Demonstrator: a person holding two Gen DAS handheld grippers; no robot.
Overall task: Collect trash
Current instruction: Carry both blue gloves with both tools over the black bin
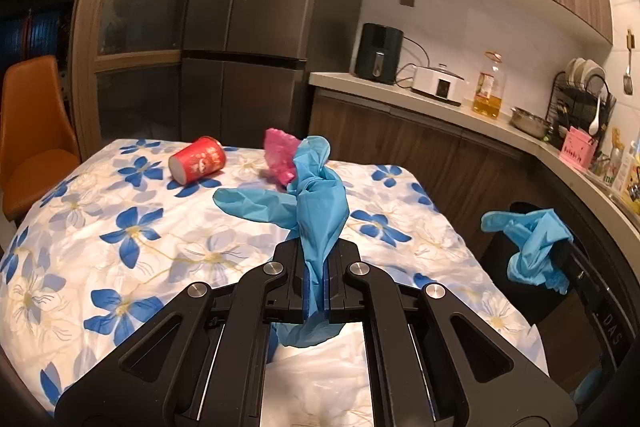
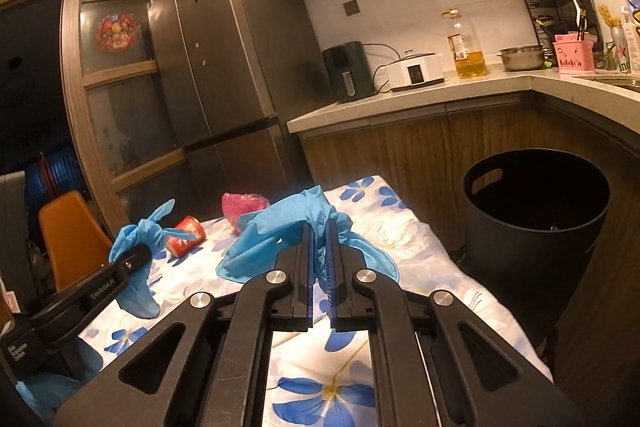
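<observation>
Left wrist view: blue bag corner point(image 1: 320, 211) clamped between the left gripper point(image 1: 317, 283) pads, twisted plastic rising out of the closed jaws, loose tail hanging below them.
Right wrist view: other blue bag corner point(image 2: 320, 223) clamped in the right gripper point(image 2: 319, 267), jaws closed on it, plastic bunched over and to both sides of the fingers.
Cross-check: each gripper shows in the other's camera, right one at the right edge of the left view point(image 1: 536, 247), left one at the left edge of the right view point(image 2: 132, 259); both carry a blue bunch.
Bag position: both corners held up off the worktop point(image 1: 100, 235), above the flower-print cloth.
Red cup point(image 1: 197, 159): lying on its side on the cloth, far end of the worktop, open end away from the camera.
Pink wrapper point(image 1: 280, 157): crumpled, on the cloth just right of the cup, partly hidden behind the blue plastic.
Bin point(image 2: 536, 211): black, round, open top, on the floor beside the worktop's right edge, against the cabinet front; inside too dark to read.
Background: fridge point(image 2: 224, 47) behind the worktop, orange chair point(image 1: 32, 131) at its left, kitchen counter point(image 2: 420, 95) with air fryer, cooker, oil bottle.
</observation>
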